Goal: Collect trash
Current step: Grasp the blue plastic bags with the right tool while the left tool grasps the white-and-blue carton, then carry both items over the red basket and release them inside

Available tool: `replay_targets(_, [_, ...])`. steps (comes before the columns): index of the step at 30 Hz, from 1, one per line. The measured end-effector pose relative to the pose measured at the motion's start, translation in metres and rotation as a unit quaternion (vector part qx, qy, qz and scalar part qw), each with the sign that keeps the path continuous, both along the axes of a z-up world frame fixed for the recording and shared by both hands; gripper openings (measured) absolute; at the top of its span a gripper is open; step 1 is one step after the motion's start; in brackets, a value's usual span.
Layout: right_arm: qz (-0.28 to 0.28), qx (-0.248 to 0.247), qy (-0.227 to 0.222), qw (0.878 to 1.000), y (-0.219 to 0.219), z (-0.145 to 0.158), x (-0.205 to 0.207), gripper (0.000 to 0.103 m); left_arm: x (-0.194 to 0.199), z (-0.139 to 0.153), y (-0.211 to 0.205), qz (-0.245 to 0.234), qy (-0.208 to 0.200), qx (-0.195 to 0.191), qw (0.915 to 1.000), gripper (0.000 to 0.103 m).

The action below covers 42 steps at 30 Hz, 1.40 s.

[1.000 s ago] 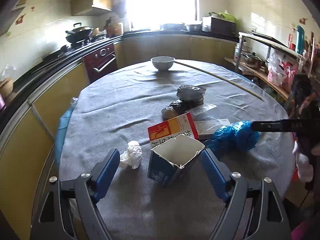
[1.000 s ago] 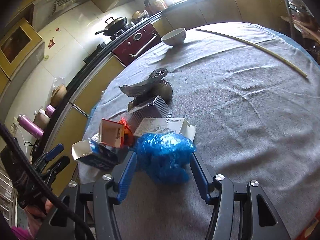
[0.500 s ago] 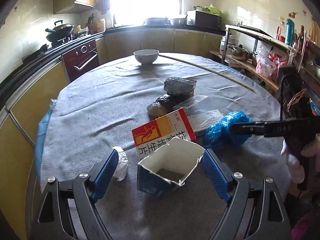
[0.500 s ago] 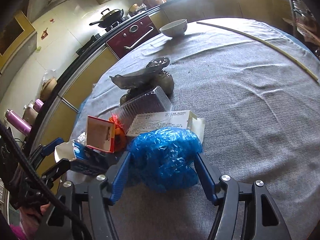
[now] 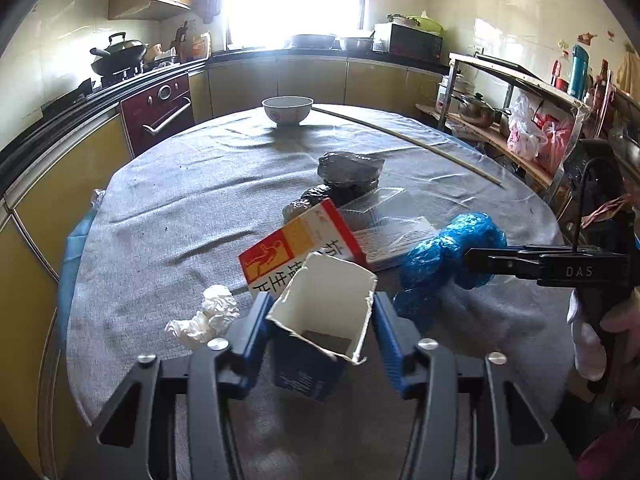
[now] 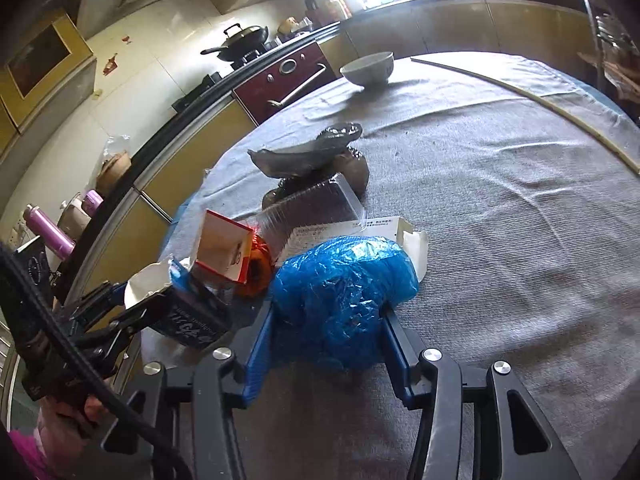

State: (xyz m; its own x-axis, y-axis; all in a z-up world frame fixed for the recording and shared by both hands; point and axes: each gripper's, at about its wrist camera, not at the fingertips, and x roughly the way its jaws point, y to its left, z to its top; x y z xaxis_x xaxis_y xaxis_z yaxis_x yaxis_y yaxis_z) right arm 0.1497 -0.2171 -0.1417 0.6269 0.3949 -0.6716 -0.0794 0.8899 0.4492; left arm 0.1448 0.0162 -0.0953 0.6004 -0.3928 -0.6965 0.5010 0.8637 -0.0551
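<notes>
The blue carton [image 5: 316,336], torn open at the top, is sitting at the near edge of the round table [image 5: 168,208] with its white mouth tilting up and away from the left wrist camera, its long axis leaning back toward the handle. The left gripper [image 5: 322,320] is pinching it: its 2 blue pads are pressing on the carton's side walls, the jaws having just been closing onto it.

Just left of the carton a crumpled white tissue [image 5: 210,316] is lying on the grey cloth. Directly behind the carton a red and yellow box [image 5: 296,244] is leaning, touching its rear wall and crowding that side. Behind that box a clear plastic tray [image 5: 380,208] and a flat white packet [image 5: 394,236] are lying, and farther back a dark wrapped bundle [image 5: 348,172] is resting. A white bowl [image 5: 287,110] and a long thin stick [image 5: 404,142] are lying well apart at the far side.

Right of the carton a crumpled blue plastic wad [image 6: 344,288] is bulging between the pads of the right gripper [image 6: 328,320], which are squeezing its lower half; those jaws have just been closing too. The wad is touching the white packet behind it.
</notes>
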Motion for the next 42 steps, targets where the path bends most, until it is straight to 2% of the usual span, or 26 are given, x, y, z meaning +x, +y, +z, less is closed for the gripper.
replay_targets(13, [-0.035,0.012,-0.038,0.999,-0.030,0.026,-0.050,0.053,-0.039,0.022,-0.008,0.009,-0.016,-0.022,0.9996,0.047])
replay_targets(16, [-0.042,0.011,-0.046,0.998,-0.035,0.031,-0.061,0.053,-0.049,0.027,-0.015,0.010,-0.022,-0.018,0.9996,0.047])
replay_targets(32, [-0.091,0.018,-0.081,0.992,-0.074,0.051,-0.119,0.053,-0.095,0.059,-0.079,-0.014,-0.056,0.009,0.9983,0.047])
replay_targets(42, [-0.126,0.029,-0.102,0.986,-0.108,0.055,-0.151,0.053,-0.112,0.065,-0.129,-0.039,-0.044,0.017,0.9981,0.047])
